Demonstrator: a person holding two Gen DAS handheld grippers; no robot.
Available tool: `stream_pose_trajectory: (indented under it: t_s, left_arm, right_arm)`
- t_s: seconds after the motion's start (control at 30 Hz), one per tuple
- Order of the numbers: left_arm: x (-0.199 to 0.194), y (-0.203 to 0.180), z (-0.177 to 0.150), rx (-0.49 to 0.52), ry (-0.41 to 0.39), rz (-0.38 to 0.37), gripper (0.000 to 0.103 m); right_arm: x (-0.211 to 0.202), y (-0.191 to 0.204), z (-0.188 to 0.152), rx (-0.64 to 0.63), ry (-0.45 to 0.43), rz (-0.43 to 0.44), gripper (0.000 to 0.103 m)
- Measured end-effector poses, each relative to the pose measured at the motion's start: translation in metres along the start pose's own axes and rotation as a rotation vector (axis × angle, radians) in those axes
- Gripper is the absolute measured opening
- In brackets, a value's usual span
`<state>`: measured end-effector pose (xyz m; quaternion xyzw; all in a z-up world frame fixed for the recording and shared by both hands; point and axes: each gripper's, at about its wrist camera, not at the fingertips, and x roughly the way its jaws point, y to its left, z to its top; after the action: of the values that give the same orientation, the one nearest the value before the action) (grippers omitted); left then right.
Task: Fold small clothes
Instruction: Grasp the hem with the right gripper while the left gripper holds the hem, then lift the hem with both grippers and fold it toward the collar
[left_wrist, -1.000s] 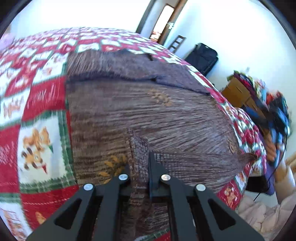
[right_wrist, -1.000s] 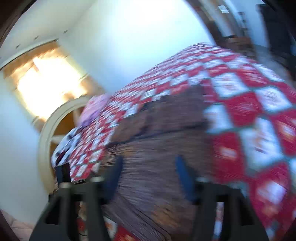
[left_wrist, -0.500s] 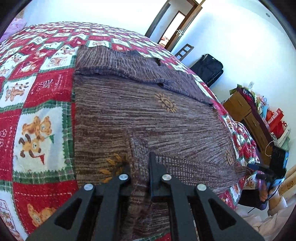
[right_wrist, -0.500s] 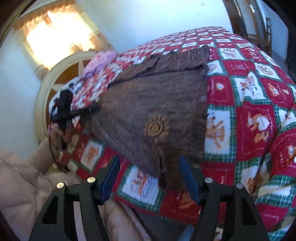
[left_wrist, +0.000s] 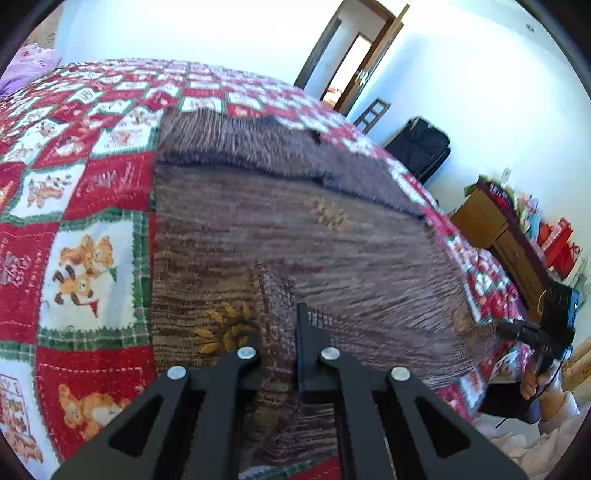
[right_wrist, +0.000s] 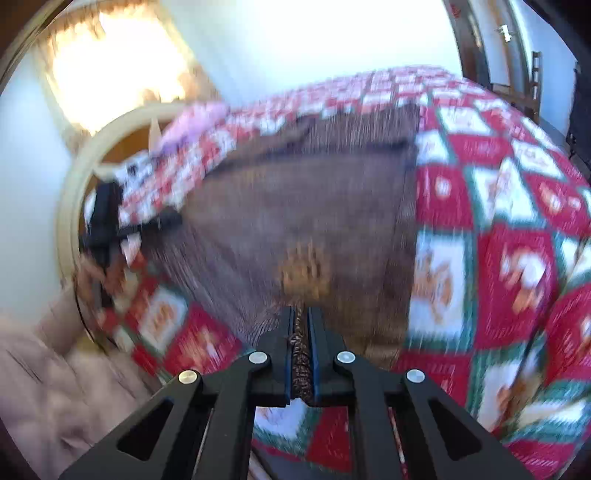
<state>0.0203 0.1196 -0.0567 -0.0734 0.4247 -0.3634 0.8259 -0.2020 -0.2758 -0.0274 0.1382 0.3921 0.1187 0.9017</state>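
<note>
A brown knit sweater (left_wrist: 295, 236) with orange sun motifs lies spread flat on a red, white and green quilt (left_wrist: 85, 258); its far part is folded over. My left gripper (left_wrist: 279, 325) is shut on the sweater's near hem, bunching the knit between its fingers. My right gripper (right_wrist: 301, 325) is shut on the hem at the opposite near corner, with brown knit pinched between its blue pads. The sweater also fills the middle of the blurred right wrist view (right_wrist: 306, 206). The right gripper shows at the right edge of the left wrist view (left_wrist: 532, 332).
The quilt covers a bed whose edge drops off close to both grippers. A black suitcase (left_wrist: 421, 147), a wooden dresser (left_wrist: 495, 229) and an open door (left_wrist: 354, 62) stand beyond the bed. A purple cloth (right_wrist: 195, 118) lies near the round headboard (right_wrist: 85, 166).
My right gripper was open above the bed edge; it has come down and shut on the sweater's hem. My left gripper has kept its hold and barely moved.
</note>
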Motion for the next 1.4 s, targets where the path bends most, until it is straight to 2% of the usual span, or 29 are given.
stream_pose_trajectory:
  t_s: [0.17, 0.27, 0.37, 0.47, 0.5, 0.53, 0.57, 0.6, 0.63, 0.77, 0.87, 0.9, 0.93, 0.97, 1.0, 1.03, 1.1, 1.13, 1.17, 1.2, 1.23, 1.4]
  left_arm:
    - [-0.022, -0.001, 0.013, -0.036, -0.105, -0.002, 0.006]
    - [-0.026, 0.000, 0.020, -0.046, -0.141, 0.004, 0.006]
    - [-0.017, -0.001, 0.020, -0.032, -0.115, 0.030, 0.006]
    - [-0.004, 0.002, 0.012, -0.029, -0.083, 0.037, 0.006]
    - [-0.001, 0.004, 0.008, -0.039, -0.075, 0.037, 0.006]
    - [0.002, 0.007, 0.005, -0.052, -0.069, 0.034, 0.006]
    - [0.002, 0.010, 0.002, -0.063, -0.065, 0.033, 0.006]
    - [0.003, 0.012, 0.000, -0.074, -0.061, 0.035, 0.006]
    - [0.004, 0.013, -0.002, -0.080, -0.056, 0.038, 0.006]
    - [0.007, 0.012, -0.006, -0.076, -0.036, 0.052, 0.006]
    - [0.007, 0.010, -0.007, -0.073, -0.028, 0.046, 0.006]
    - [0.007, 0.010, -0.007, -0.070, -0.027, 0.044, 0.006]
    - [0.006, 0.009, -0.008, -0.065, -0.026, 0.040, 0.008]
    - [0.006, 0.007, -0.008, -0.057, -0.020, 0.035, 0.009]
    - [0.006, 0.005, -0.009, -0.048, -0.012, 0.029, 0.015]
    - [0.007, 0.004, -0.009, -0.038, -0.005, 0.023, 0.025]
    - [0.009, 0.000, -0.009, -0.022, 0.001, 0.003, 0.036]
    - [0.009, -0.001, -0.009, -0.017, -0.006, 0.000, 0.037]
    - [0.009, -0.002, -0.008, -0.014, -0.015, 0.001, 0.036]
    - [0.009, -0.001, -0.008, -0.009, -0.023, 0.003, 0.019]
    - [0.008, -0.001, -0.008, -0.009, -0.032, -0.004, 0.005]
    - [-0.002, -0.006, -0.010, 0.013, -0.073, -0.004, 0.005]
  right_arm:
    - [-0.015, -0.005, 0.044, 0.050, -0.125, -0.076, 0.004]
    - [-0.016, -0.007, 0.068, 0.058, -0.181, -0.126, 0.004]
    - [-0.009, -0.009, 0.078, 0.063, -0.159, -0.113, 0.004]
    - [-0.010, -0.020, 0.068, 0.114, -0.141, -0.083, 0.004]
    - [-0.011, -0.023, 0.064, 0.138, -0.118, -0.078, 0.011]
    - [-0.011, -0.029, 0.056, 0.173, -0.086, -0.085, 0.035]
    - [-0.012, -0.033, 0.049, 0.192, -0.075, -0.091, 0.051]
    - [-0.014, -0.035, 0.038, 0.211, -0.078, -0.103, 0.075]
    - [-0.016, -0.036, 0.029, 0.219, -0.090, -0.114, 0.078]
    - [-0.012, -0.034, 0.004, 0.201, -0.090, -0.158, 0.078]
    - [0.011, -0.029, -0.003, 0.166, -0.024, -0.197, 0.075]
    - [0.017, -0.027, -0.004, 0.147, -0.008, -0.210, 0.065]
    - [0.024, -0.023, -0.004, 0.123, 0.009, -0.222, 0.047]
    - [0.030, -0.020, -0.004, 0.099, 0.030, -0.231, 0.037]
    - [0.036, -0.018, -0.005, 0.075, 0.053, -0.246, 0.025]
    - [0.040, -0.015, -0.007, 0.054, 0.067, -0.270, 0.025]
    - [0.041, -0.010, -0.008, 0.018, 0.066, -0.296, 0.025]
    - [0.040, -0.010, -0.009, 0.019, 0.065, -0.296, 0.021]
    - [0.038, -0.011, -0.009, 0.024, 0.059, -0.298, 0.015]
    - [0.036, -0.011, -0.008, 0.027, 0.051, -0.304, 0.004]
    - [0.033, -0.012, -0.008, 0.032, 0.042, -0.306, 0.004]
    - [0.016, 0.002, 0.004, 0.000, -0.017, -0.312, 0.004]
